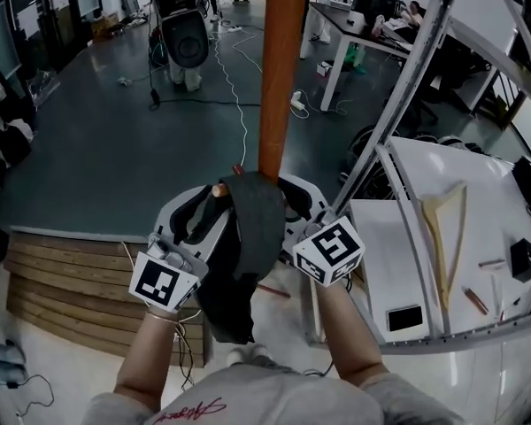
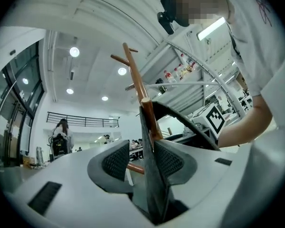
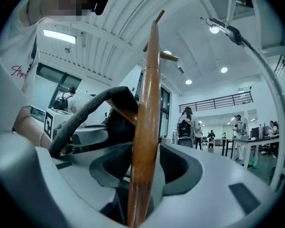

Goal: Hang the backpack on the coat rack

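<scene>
Floor is glossy grey; left jaws spread round strap, right jaws clamp pole.

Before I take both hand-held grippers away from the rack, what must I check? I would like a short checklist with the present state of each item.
1. The strap lies over the peg: ok.
2. The left hand-held gripper is clear of the strap: not ok; its jaws stand apart, but the strap is between them.
3. The right hand-held gripper grips the pole: cannot tell; the pole stands between its jaws.
4. The backpack hangs from the peg by its own weight: cannot tell.
</scene>
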`<state>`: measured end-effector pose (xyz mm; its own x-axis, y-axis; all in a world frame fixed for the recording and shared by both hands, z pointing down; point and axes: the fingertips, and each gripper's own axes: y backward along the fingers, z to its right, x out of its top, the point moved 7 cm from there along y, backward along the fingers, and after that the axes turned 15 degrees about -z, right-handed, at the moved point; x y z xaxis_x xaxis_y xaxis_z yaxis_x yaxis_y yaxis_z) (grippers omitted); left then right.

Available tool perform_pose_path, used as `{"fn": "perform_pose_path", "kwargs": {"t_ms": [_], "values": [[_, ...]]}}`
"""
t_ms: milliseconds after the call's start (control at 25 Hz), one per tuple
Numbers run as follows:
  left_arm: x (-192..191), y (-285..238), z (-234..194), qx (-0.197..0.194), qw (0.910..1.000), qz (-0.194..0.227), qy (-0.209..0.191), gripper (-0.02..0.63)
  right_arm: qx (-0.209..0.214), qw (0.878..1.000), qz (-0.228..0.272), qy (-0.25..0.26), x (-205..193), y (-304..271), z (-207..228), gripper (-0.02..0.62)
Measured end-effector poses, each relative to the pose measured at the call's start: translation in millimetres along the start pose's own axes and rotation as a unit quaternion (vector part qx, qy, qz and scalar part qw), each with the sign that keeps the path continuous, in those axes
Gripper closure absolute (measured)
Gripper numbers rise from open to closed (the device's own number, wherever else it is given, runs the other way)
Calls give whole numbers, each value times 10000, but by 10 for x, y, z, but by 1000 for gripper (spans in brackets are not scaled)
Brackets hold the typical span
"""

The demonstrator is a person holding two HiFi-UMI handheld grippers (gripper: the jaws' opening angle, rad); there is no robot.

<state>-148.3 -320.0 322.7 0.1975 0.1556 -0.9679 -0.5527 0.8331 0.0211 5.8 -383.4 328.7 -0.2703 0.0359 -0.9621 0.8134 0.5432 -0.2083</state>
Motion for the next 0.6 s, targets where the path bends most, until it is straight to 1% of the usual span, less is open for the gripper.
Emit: {"fn": "perform_pose_path", "kwargs": {"t_ms": [80,200,240,320,440,480,520,560,600], "values": [[0,41,38,54,9999,81,113,448,8,10000,-25,32,-3,54,6,425],[-37,62,81,179,9989,156,402,449,-100,9998,-30,-178,-41,191,6,424],[-46,70,90,249,9985,160,459,449,-223,9994,-26,-250,-63,255,4,425],[-32,115,97,475,9972,219,532,449,-628,9973,-4,-389,-112,399,14,425],[4,246,131,989,9921,355,691,451,-1148,9917,157,-554,-122,599,-12,426],[12,288,154,1142,9901,387,723,458,-1269,9901,218,-565,-103,647,-52,437],[16,323,181,1252,9884,416,745,477,-1385,9885,273,-544,-77,686,-106,473],[16,352,212,1312,9873,442,775,506,-1491,9870,320,-499,-48,718,-168,523],[11,375,246,1330,9867,460,818,542,-1583,9857,366,-448,-21,748,-235,539]]}}
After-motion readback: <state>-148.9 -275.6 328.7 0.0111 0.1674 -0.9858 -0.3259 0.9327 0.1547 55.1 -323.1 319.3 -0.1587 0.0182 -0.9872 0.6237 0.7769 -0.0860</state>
